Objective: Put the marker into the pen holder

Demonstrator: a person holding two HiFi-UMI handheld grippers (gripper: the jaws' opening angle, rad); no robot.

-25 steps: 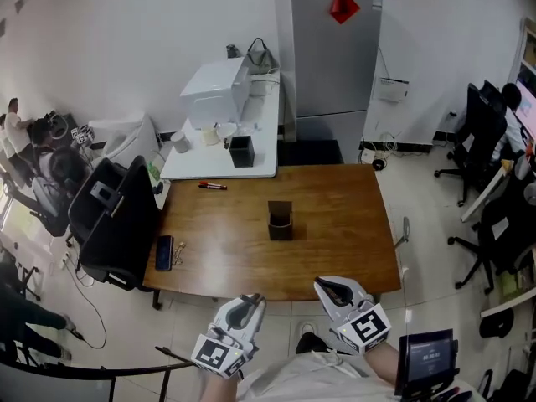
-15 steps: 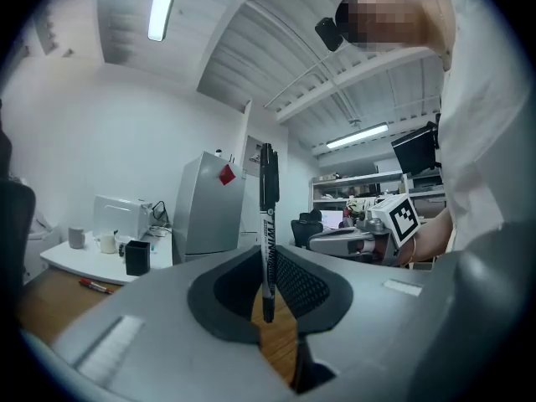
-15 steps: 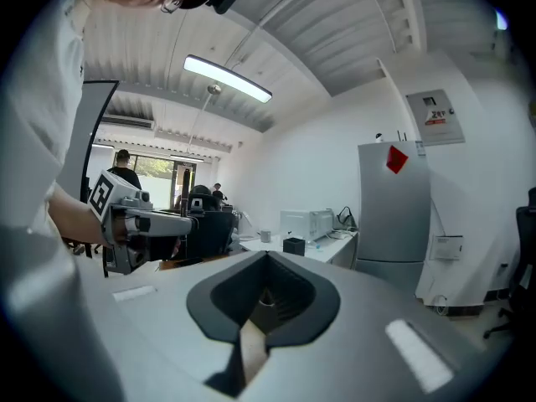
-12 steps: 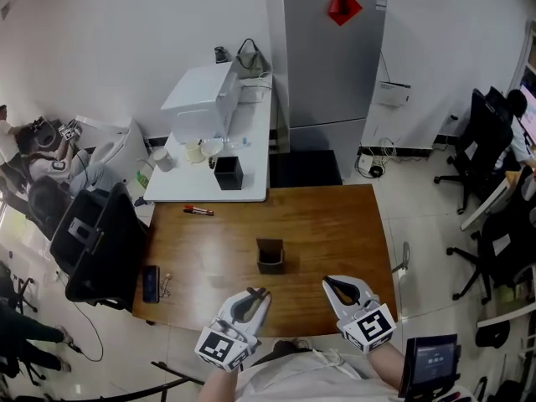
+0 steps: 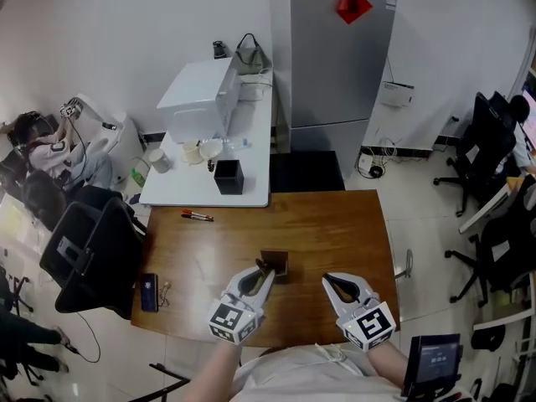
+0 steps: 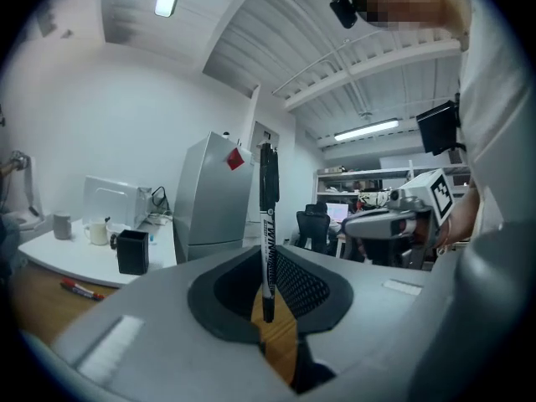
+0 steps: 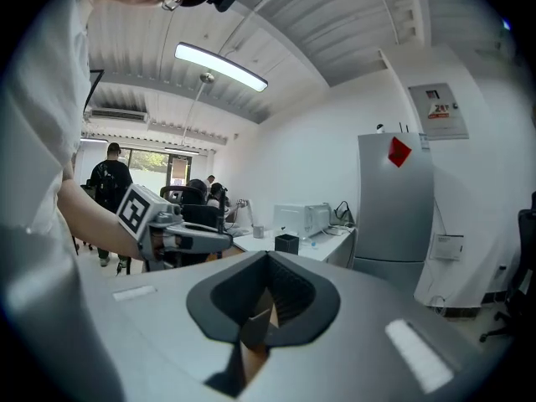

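My left gripper [image 5: 265, 269] is shut on a black marker [image 6: 268, 216], which stands upright between its jaws in the left gripper view. In the head view its tips are right at the near side of the dark brown pen holder [image 5: 277, 260], which stands on the wooden table [image 5: 335, 233] and is partly covered by them. My right gripper [image 5: 327, 278] hovers over the table to the right of the holder, jaws together with nothing held. A red marker [image 5: 197, 216] lies near the table's far left corner.
A white side table [image 5: 201, 193] behind carries a black box-shaped holder [image 5: 228, 176], cups and a white appliance [image 5: 197, 99]. A grey fridge [image 5: 339, 57] stands at the back. A phone [image 5: 149, 292] and keys [image 5: 165, 290] lie at the table's left edge, beside a black chair [image 5: 84, 254].
Both grippers have moved forward from the table's near edge over the tabletop. The left gripper with the marker has come up to the pen holder.
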